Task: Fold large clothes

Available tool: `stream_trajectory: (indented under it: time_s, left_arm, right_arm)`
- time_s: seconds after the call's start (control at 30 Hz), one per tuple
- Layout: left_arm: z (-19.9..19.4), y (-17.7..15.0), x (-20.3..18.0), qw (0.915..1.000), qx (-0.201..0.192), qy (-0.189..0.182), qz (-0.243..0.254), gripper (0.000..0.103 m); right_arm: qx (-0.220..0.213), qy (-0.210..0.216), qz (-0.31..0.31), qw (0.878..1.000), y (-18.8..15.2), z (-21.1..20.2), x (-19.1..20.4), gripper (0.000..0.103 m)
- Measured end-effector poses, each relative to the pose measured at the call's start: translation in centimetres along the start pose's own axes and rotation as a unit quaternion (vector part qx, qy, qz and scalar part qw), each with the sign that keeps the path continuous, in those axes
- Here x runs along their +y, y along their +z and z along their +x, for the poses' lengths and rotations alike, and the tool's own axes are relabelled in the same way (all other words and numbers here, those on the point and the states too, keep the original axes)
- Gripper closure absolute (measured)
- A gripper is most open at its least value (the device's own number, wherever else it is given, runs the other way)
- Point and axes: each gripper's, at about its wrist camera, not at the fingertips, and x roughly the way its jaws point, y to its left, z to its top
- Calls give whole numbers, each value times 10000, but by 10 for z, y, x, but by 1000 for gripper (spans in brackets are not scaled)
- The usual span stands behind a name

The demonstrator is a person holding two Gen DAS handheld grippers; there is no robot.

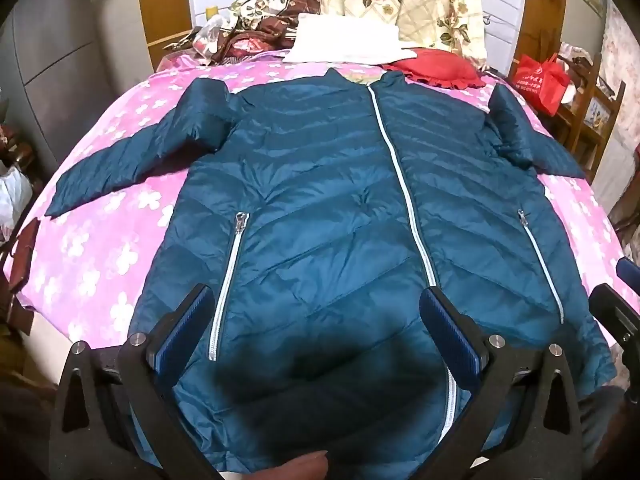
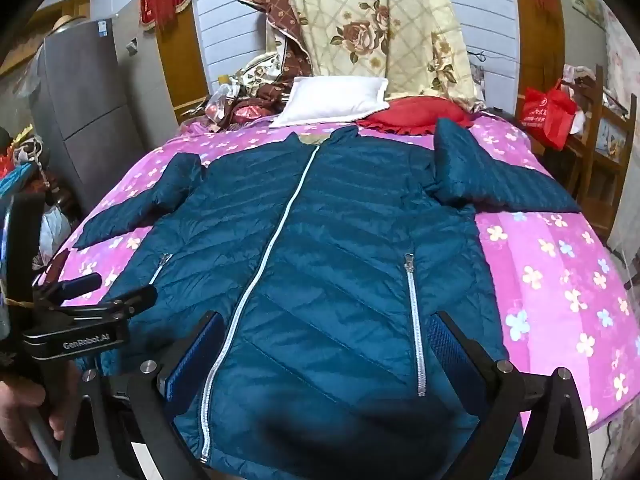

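two grippers hover above the near hem of the jacket (image 1: 320, 208), and neither one touches it. the jacket lies flat and face up on the pink flowered bedspread (image 1: 108, 216), zipped closed, collar at the far end, one sleeve running out to the left and one to the right. risk one: the shell looks slick and puffy, so a shallow pinch is likely to take only the top layer, or slip off, and the fold would then drag crooked. risk two: the right sleeve (image 2: 500, 176) reaches close to the bed edge and could slide off if the body is pulled sideways. risk three: the white pillow (image 2: 332, 100) and the red cushion (image 2: 416, 114) sit just beyond the collar and may catch cloth folded toward the far end. left gripper (image 1: 316, 312): jaws spread wide, nothing between them, angled steeply down over the centre zipper (image 1: 400, 184) near the hem. right gripper (image 2: 326, 340): jaws likewise spread wide and empty, tilted down over the right front panel beside the pocket zipper (image 2: 414, 312). the left gripper also shows at the left edge of the right wrist view, held by a hand (image 2: 24, 412).
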Motion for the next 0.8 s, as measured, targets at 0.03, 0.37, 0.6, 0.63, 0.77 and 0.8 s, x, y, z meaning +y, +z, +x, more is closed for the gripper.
stream_trajectory:
  time_s: [0.03, 0.37, 0.6, 0.63, 0.77, 0.8]
  left_arm:
    - [-1, 0, 0, 10000, -2, -10, -11, 0]
    - [12, -2, 2, 9999, 108, -55, -42, 0]
    - [9, -1, -1, 9999, 95, -54, -3, 0]
    - [9, 0, -1, 9999, 92, -66, 2, 0]
    - [8, 0, -2, 9999, 82, -60, 13, 0]
    - [8, 0, -2, 9999, 80, -61, 12, 0]
  right_arm:
    - [8, 16, 8, 10000, -1, -1, 0, 2]
    - [122, 157, -6, 9998, -2, 5, 5, 2]
    - [120, 165, -26, 9998, 0, 5, 9, 2]
    - [115, 165, -31, 9998, 0, 5, 9, 2]
    - [126, 161, -37, 9998, 1, 5, 10, 2]
    - [133, 161, -27, 9998, 1, 5, 10, 2]
